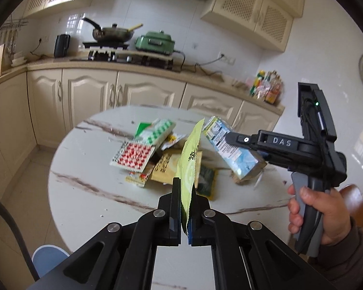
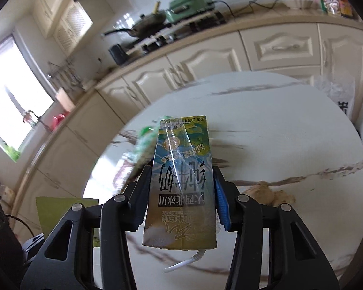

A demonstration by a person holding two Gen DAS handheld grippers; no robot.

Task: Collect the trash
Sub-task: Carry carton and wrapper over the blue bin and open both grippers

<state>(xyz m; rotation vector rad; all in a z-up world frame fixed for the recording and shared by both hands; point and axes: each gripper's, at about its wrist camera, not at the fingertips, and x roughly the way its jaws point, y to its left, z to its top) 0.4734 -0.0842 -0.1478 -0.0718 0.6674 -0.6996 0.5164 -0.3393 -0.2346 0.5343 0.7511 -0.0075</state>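
My left gripper [image 1: 185, 188] is pinched on a light green wrapper [image 1: 190, 162], thin and floppy, held by its bottom edge above the table [image 1: 84, 193]. My right gripper [image 2: 181, 193] squeezes a milk carton [image 2: 181, 181] across its sides, lifted over the table's middle: light, crushable, straw dangling. Its upside-down Chinese print I can't read reliably; "DAS" marks the right tool.

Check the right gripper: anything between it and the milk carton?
Nothing visible. The right gripper is already shut on the milk carton, pads against both its sides, carton lifted above the round marble table. The left gripper likewise pinches a green wrapper.
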